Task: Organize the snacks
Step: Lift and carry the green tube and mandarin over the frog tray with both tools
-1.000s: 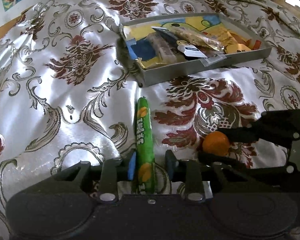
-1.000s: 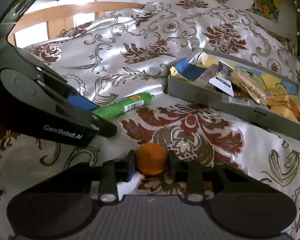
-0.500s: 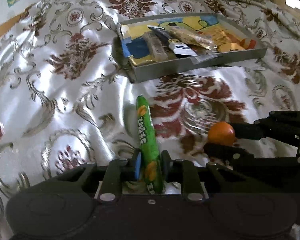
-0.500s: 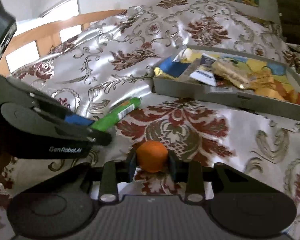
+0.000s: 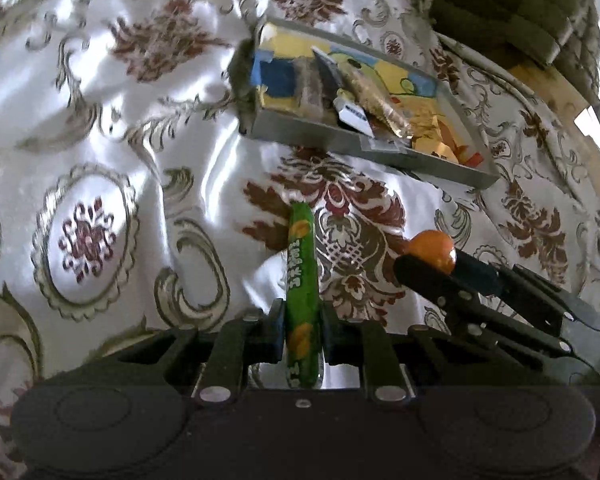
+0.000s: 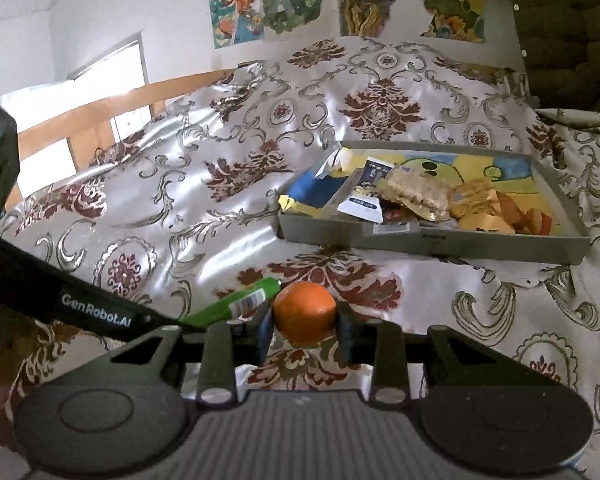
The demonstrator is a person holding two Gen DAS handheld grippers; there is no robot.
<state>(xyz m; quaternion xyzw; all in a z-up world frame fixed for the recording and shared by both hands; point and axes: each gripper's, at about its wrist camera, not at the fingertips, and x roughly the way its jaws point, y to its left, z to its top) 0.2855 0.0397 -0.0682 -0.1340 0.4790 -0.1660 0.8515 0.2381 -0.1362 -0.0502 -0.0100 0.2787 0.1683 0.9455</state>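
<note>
Right wrist view only: wall posters [image 6: 266,0]; right gripper [image 6: 304,326] clamps orange [image 6: 305,312], left gripper [image 5: 302,334] clamps green stick [image 5: 301,280].

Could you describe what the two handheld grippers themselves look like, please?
Both are matte black plastic. The left gripper has a smooth body with two round discs, silver screws and blue finger pads. The right gripper has a ribbed grey top panel. White "GenRobot.AI" lettering runs along the left gripper's side. No cables or sleeves show.
</note>
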